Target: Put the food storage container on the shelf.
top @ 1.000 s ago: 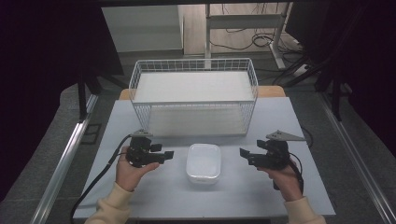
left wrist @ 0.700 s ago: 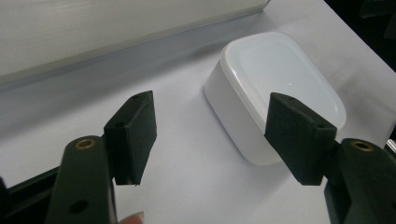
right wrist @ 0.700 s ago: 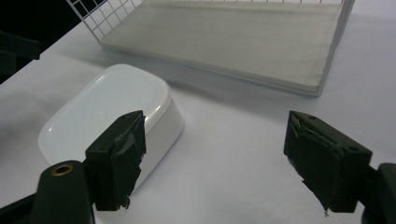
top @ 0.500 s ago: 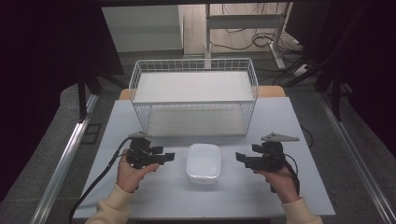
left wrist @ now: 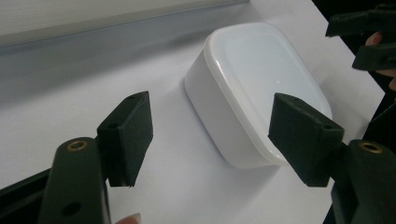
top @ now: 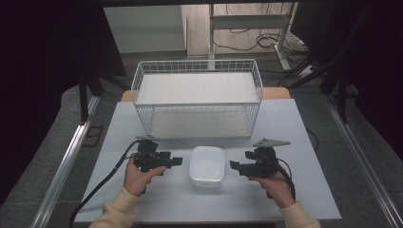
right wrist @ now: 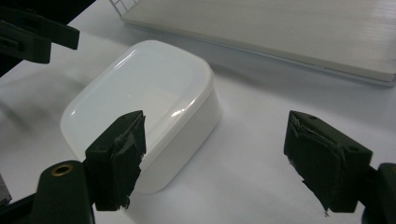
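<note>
A white lidded container (top: 207,165) sits on the pale table between my two grippers. My left gripper (top: 177,161) points right at its left side, a short gap away. Its jaws are open and have just been opening, with nothing between them. My right gripper (top: 234,165) points left at the container's right side. It is open too, its jaws have just been closing a little, and they are empty. In the left gripper view the container (left wrist: 254,88) lies just beyond the gripper (left wrist: 215,133). The right gripper view shows the container (right wrist: 140,107) left of and ahead of the gripper (right wrist: 223,161).
A white wire basket (top: 197,97) with a pale floor panel stands behind the container, across the table's far half. The table (top: 304,128) has bare surface at both sides and along its near edge. Cables trail from both grippers toward the person.
My right gripper has moved left, closer to the container, and a little lower. The left gripper has hardly moved. The container has stayed in place.
</note>
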The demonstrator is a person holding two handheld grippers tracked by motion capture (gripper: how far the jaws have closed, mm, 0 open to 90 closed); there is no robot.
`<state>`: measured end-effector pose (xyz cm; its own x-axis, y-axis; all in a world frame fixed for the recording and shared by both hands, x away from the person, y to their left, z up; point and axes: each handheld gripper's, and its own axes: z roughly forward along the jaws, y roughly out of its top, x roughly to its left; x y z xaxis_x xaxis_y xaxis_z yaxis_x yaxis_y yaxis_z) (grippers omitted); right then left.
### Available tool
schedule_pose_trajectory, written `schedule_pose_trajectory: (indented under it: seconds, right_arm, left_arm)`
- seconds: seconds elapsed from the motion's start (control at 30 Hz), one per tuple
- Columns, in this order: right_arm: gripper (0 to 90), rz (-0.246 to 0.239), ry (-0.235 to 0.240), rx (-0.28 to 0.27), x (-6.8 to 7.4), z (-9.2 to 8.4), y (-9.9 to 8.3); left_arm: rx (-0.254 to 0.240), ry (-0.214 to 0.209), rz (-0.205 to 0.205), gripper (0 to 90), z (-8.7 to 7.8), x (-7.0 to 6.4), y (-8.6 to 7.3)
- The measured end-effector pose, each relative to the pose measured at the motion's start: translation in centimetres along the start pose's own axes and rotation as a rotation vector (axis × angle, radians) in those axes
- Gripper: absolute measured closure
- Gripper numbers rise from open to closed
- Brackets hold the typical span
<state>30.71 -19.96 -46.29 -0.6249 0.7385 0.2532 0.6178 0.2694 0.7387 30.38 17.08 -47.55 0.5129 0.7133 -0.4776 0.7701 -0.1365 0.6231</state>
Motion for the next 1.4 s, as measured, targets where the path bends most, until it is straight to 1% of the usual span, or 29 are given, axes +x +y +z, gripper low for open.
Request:
schedule_pose_trajectory:
  seconds: [0.07, 0.1, 0.17, 0.23, 0.4, 0.43, 0.5, 0.57, 0.6, 0.63, 0.67, 0.7, 0.83, 0.87, 0.9, 0.93, 0.97, 1.0, 1.03, 1.07, 1.1, 1.13, 1.17, 1.23, 1.27, 1.3, 1.33, 1.37, 1.4]
  right_arm:
    - [20.9, 0.001, 0.006, 0.002, 0.1, 0.2, 0.0]
    - [20.9, 0.001, 0.006, 0.002, 0.1, 0.2, 0.0]
    - [21.2, 0.008, 0.014, 0.005, 0.4, 0.5, -0.1]
    - [21.2, 0.010, 0.016, 0.007, 0.6, 0.7, -0.1]
    - [21.6, 0.026, 0.032, 0.009, 0.8, 1.0, -0.1]
    - [22.0, 0.042, 0.045, 0.003, 0.9, 1.1, -0.1]
    - [22.2, 0.049, 0.049, -0.001, 0.9, 1.2, -0.1]
    - [23.1, 0.068, 0.059, -0.006, 0.9, 1.5, -0.2]
    - [23.1, 0.068, 0.059, -0.006, 0.9, 1.5, -0.2]
    - [24.1, 0.071, 0.064, -0.003, 1.1, 1.8, -0.2]
    - [24.1, 0.071, 0.064, -0.003, 1.1, 1.8, -0.2]
    - [25.8, 0.070, 0.070, 0.008, 1.3, 2.2, -0.3]
    - [28.0, 0.078, 0.077, 0.021, 1.4, 2.7, -0.3]
    - [28.7, 0.086, 0.080, 0.024, 1.5, 2.9, -0.4]
    - [29.5, 0.096, 0.085, 0.029, 1.5, 3.1, -0.4]
    - [29.9, 0.101, 0.089, 0.030, 1.5, 3.3, -0.5]
    - [30.7, 0.116, 0.094, 0.037, 1.5, 3.7, -0.6]
    - [30.9, 0.117, 0.094, 0.040, 1.5, 3.8, -0.6]
    - [31.3, 0.129, 0.096, 0.042, 1.6, 3.9, -0.7]
    - [31.3, 0.129, 0.096, 0.042, 1.6, 3.9, -0.7]
    - [32.2, 0.141, 0.100, 0.044, 1.5, 4.3, -0.7]
    - [32.2, 0.141, 0.100, 0.044, 1.5, 4.3, -0.7]
    - [33.8, 0.156, 0.111, 0.048, 1.5, 4.6, -0.8]
    - [36.0, 0.169, 0.122, 0.053, 1.5, 4.8, -0.8]
    - [36.0, 0.169, 0.122, 0.053, 1.5, 4.8, -0.8]
    - [37.8, 0.177, 0.132, 0.057, 1.5, 4.9, -0.9]
    - [42.0, 0.195, 0.149, 0.061, 1.6, 4.9, -1.0]
    - [44.6, 0.204, 0.157, 0.060, 1.5, 4.9, -1.0]
    - [47.4, 0.212, 0.158, 0.057, 1.5, 4.8, -1.0]
  left_arm:
    - [0.003, -0.017, -0.015, 30.4, 0.3, 0.1, 0.0]
    - [0.003, -0.017, -0.015, 30.4, 0.3, 0.1, 0.0]
    - [0.013, -0.048, -0.037, 30.5, 0.9, 0.0, 0.0]
    - [0.015, -0.060, -0.043, 30.7, 1.1, 0.0, -0.1]
    - [0.013, -0.071, -0.050, 31.5, 1.5, -0.2, 0.0]
    - [0.011, -0.075, -0.054, 31.5, 1.7, -0.3, 0.1]
    - [0.016, -0.079, -0.053, 31.6, 1.9, -0.4, 0.1]
    - [0.022, -0.097, -0.064, 31.9, 2.3, -0.3, 0.2]
    - [0.022, -0.097, -0.064, 32.0, 2.3, -0.3, 0.2]
    - [0.027, -0.110, -0.076, 32.2, 2.7, -0.2, 0.2]
    - [0.027, -0.110, -0.076, 32.4, 2.7, -0.2, 0.2]
    - [0.025, -0.113, -0.086, 32.7, 2.8, -0.2, 0.2]
    - [0.027, -0.131, -0.097, 33.7, 3.3, -0.2, 0.4]
    - [0.026, -0.138, -0.106, 34.0, 3.5, -0.2, 0.4]
    - [0.034, -0.141, -0.102, 34.5, 3.7, -0.2, 0.5]
    - [0.038, -0.146, -0.105, 34.9, 3.8, -0.3, 0.5]
    - [0.042, -0.153, -0.109, 35.8, 4.0, -0.2, 0.5]
    - [0.044, -0.157, -0.114, 36.2, 4.2, -0.2, 0.5]
    - [0.048, -0.157, -0.111, 36.7, 4.2, -0.1, 0.5]
    - [0.048, -0.157, -0.111, 37.2, 4.2, -0.1, 0.5]
    - [0.055, -0.155, -0.112, 37.8, 4.4, 0.0, 0.5]
    - [0.055, -0.155, -0.112, 38.3, 4.4, 0.0, 0.5]
    - [0.060, -0.164, -0.120, 39.4, 4.5, 0.0, 0.4]
    - [0.066, -0.176, -0.124, 41.9, 4.6, 0.0, 0.4]
    - [0.066, -0.176, -0.124, 45.5, 4.6, 0.0, 0.4]
    - [0.072, -0.187, -0.119, 50.0, 4.7, 0.0, 0.3]
    - [0.079, -0.199, -0.121, 51.5, 4.7, -0.1, 0.3]
    - [0.086, -0.169, -0.107, 54.5, 4.8, -0.3, 0.1]
    - [0.086, -0.161, -0.107, 57.4, 4.7, -0.3, 0.1]
